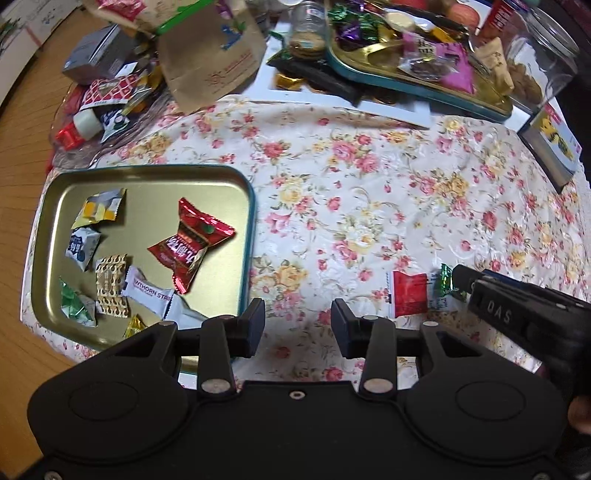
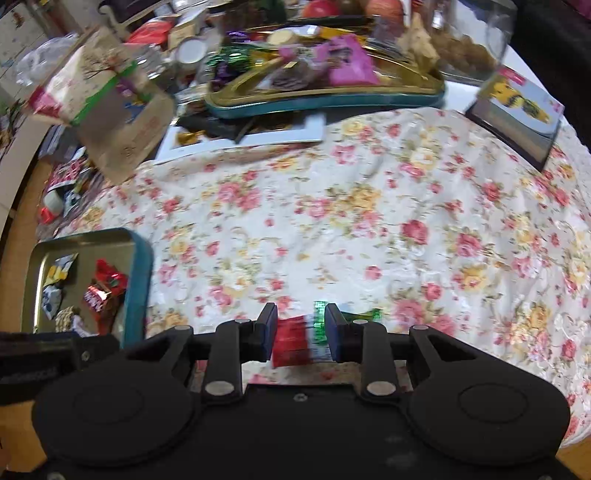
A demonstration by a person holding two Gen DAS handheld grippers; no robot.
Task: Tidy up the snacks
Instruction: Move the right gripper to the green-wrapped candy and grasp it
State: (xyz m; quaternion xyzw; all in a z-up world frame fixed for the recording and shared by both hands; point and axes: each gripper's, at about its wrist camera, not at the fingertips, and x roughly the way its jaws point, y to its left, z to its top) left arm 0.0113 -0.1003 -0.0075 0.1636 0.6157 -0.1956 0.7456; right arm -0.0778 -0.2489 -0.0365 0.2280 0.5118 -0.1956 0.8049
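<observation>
A gold tin tray with a teal rim point(image 1: 252, 221) lies on the floral cloth at the left. It holds several wrapped sweets, among them a big red candy point(image 1: 190, 243) and a white hawthorn strip point(image 1: 147, 290). My left gripper point(image 1: 298, 321) stands open just right of the tray, over bare cloth, with nothing between its fingers. My right gripper point(image 2: 301, 325) is shut on a red snack packet point(image 2: 291, 341) and a green-wrapped candy point(image 2: 318, 319). In the left wrist view that packet point(image 1: 409, 293) and candy point(image 1: 444, 281) hang at the right gripper's tip. The same tray point(image 2: 138, 280) shows at the left of the right wrist view.
A second teal-rimmed tray point(image 1: 354, 70) heaped with snacks sits at the back. Beside it are a brown paper bag point(image 1: 210, 62), a glass jar point(image 1: 543, 55) and a small glass jar of biscuits point(image 1: 308, 29). A card with a yellow picture point(image 2: 517, 122) lies at the cloth's right edge.
</observation>
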